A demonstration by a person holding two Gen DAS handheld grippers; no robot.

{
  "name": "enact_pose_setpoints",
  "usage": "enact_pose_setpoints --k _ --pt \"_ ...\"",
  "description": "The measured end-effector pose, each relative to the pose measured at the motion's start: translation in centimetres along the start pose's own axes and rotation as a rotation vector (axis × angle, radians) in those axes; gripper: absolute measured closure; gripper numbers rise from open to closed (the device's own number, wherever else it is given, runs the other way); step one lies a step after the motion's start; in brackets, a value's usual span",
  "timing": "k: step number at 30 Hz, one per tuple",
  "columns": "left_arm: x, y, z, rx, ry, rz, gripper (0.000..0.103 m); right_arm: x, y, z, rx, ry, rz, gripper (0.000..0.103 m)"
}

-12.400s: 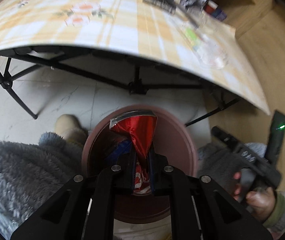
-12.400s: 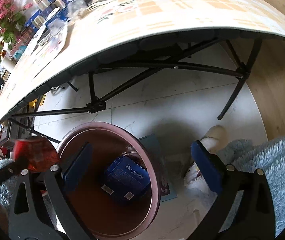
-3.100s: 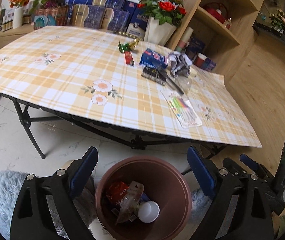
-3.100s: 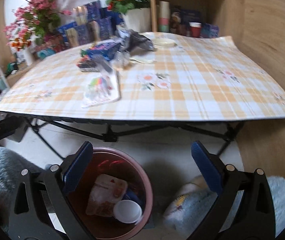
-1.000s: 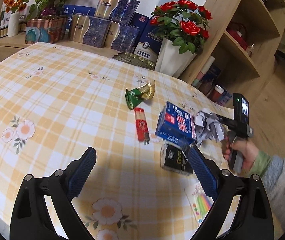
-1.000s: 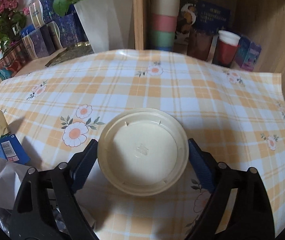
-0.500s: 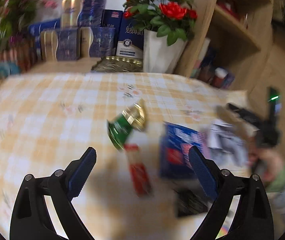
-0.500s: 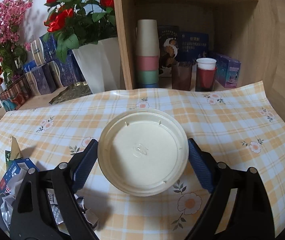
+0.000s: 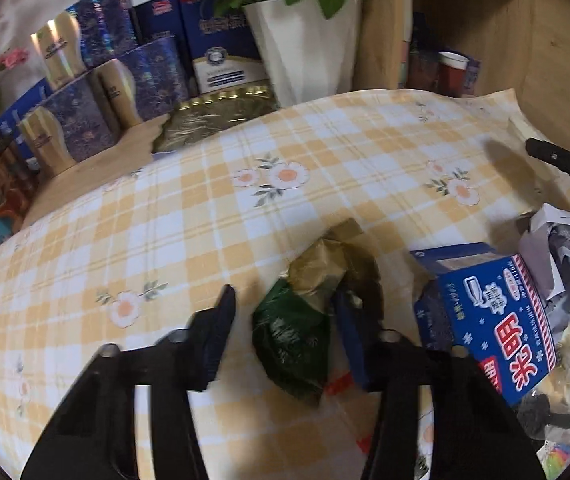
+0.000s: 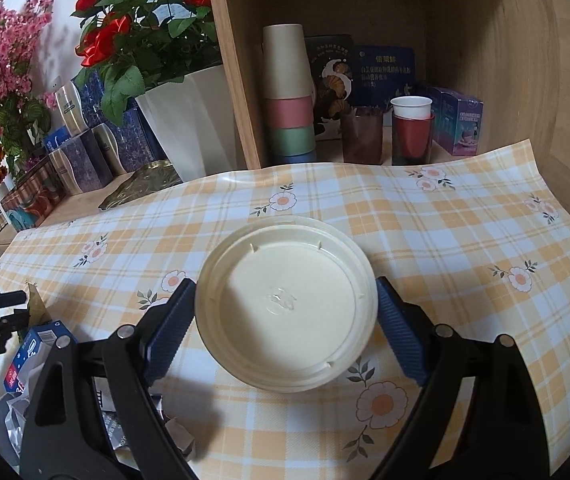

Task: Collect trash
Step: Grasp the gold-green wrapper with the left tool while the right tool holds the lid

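In the left wrist view my left gripper [image 9: 285, 330] is open, low over the checked tablecloth [image 9: 213, 216], its fingers on either side of a crumpled green and gold wrapper [image 9: 305, 312]. A red wrapper [image 9: 337, 384] peeks out under it. A blue carton [image 9: 493, 320] and crumpled grey paper [image 9: 565, 248] lie to the right. In the right wrist view my right gripper [image 10: 285, 324] is shut on a round cream plastic lid [image 10: 285, 312], its pads against the lid's left and right rim, held above the table.
A white flower pot [image 9: 309, 44] and blue gift boxes [image 9: 97, 92] stand behind the table. A wooden shelf with stacked cups [image 10: 289, 104] is at the back right. The blue carton [image 10: 33, 352] and crumpled paper [image 10: 17, 412] lie left of the right gripper.
My left gripper has come down close to the table and narrowed around the green and gold wrapper. My right gripper, still holding the lid, has risen slightly.
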State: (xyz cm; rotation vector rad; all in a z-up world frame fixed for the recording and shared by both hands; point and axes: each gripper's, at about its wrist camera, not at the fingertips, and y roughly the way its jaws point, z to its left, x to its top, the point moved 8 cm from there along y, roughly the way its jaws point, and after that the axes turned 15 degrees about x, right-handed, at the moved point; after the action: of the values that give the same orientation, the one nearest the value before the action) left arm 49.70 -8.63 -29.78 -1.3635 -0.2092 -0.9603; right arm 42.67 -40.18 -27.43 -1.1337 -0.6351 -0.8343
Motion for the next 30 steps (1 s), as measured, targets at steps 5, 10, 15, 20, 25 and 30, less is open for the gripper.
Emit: enact_pose_setpoints --k 5,10,15,20,25,30 --pt "0.3 -0.8 0.0 -0.010 -0.033 -0.020 0.099 0.0 0.1 0.0 0.002 0.000 0.005 0.016" --pt "-0.3 -4.4 0.1 -0.035 -0.079 -0.049 0.099 -0.1 0.3 0.1 -0.001 -0.002 0.016 0.016" --pt "-0.8 -9.8 0.2 -0.060 -0.136 -0.084 0.099 0.2 -1.6 0.1 -0.034 0.000 -0.050 0.017" --pt "-2.1 -16.0 -0.2 -0.093 -0.167 -0.130 0.099 -0.3 -7.7 2.6 0.039 -0.001 -0.144 0.016" --pt "-4.3 -22.6 -1.6 -0.155 -0.204 -0.199 0.099 -2.5 -13.5 5.0 0.097 0.016 -0.173 0.016" --pt "-7.2 -28.7 -4.6 -0.188 -0.176 -0.265 0.099 -6.4 -19.4 7.6 0.134 0.040 -0.154 0.016"
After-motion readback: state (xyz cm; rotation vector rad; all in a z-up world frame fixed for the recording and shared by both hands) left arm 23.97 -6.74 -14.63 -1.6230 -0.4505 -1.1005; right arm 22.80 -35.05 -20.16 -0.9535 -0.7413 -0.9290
